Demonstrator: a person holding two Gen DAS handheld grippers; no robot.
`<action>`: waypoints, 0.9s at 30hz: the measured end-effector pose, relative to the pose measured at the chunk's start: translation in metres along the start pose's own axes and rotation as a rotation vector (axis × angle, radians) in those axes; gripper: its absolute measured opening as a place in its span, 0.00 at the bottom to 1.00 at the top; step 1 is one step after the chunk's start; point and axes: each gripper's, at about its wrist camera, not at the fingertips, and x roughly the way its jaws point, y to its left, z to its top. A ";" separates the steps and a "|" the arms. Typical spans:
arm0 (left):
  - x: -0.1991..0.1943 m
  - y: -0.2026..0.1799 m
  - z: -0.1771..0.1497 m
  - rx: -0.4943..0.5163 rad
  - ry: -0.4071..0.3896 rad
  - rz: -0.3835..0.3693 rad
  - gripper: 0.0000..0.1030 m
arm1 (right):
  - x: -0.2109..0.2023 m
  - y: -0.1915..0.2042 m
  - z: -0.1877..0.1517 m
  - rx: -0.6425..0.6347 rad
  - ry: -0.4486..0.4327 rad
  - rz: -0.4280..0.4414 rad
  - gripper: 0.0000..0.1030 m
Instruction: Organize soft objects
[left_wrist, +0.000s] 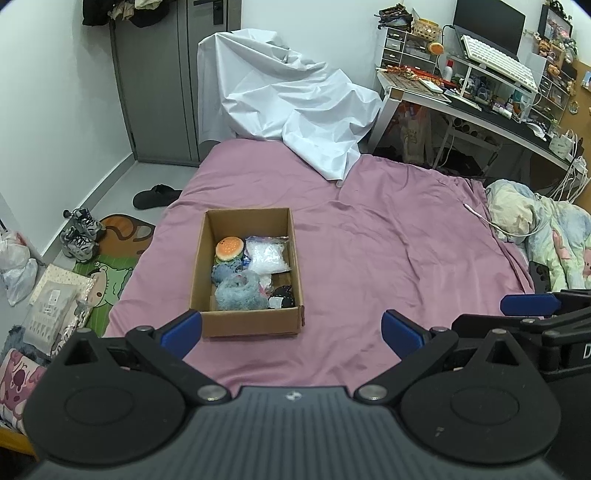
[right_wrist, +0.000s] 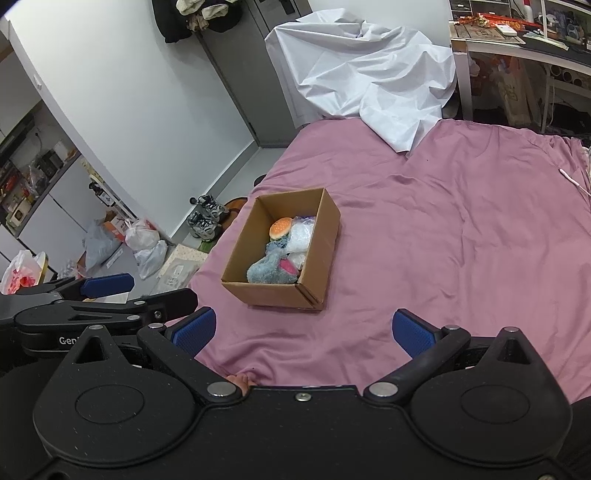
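Mauve sheet covers the bed (left_wrist: 388, 240) in our cluttered room; on it the cardboard box (left_wrist: 251, 317) already holds the soft toys (left_wrist: 236, 291). We hold left claw (left_wrist: 291, 328) and right claw (right_wrist: 303, 330) spread, empty. Reaching in carelessly could tip the light box.

A pink-sheeted bed (left_wrist: 388, 240) carries an open cardboard box (left_wrist: 251, 321) just ahead of the tool, a white sheet (left_wrist: 295, 110) farther ahead.
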 end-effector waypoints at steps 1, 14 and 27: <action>0.000 0.000 0.000 -0.001 0.000 0.001 0.99 | 0.000 0.001 0.000 -0.001 -0.001 -0.003 1.00; 0.001 0.000 -0.001 -0.010 0.007 0.019 1.00 | -0.002 0.003 0.000 -0.003 -0.014 -0.011 1.00; 0.004 -0.004 0.000 -0.001 0.016 0.017 0.99 | -0.001 0.000 -0.001 0.008 -0.023 -0.013 1.00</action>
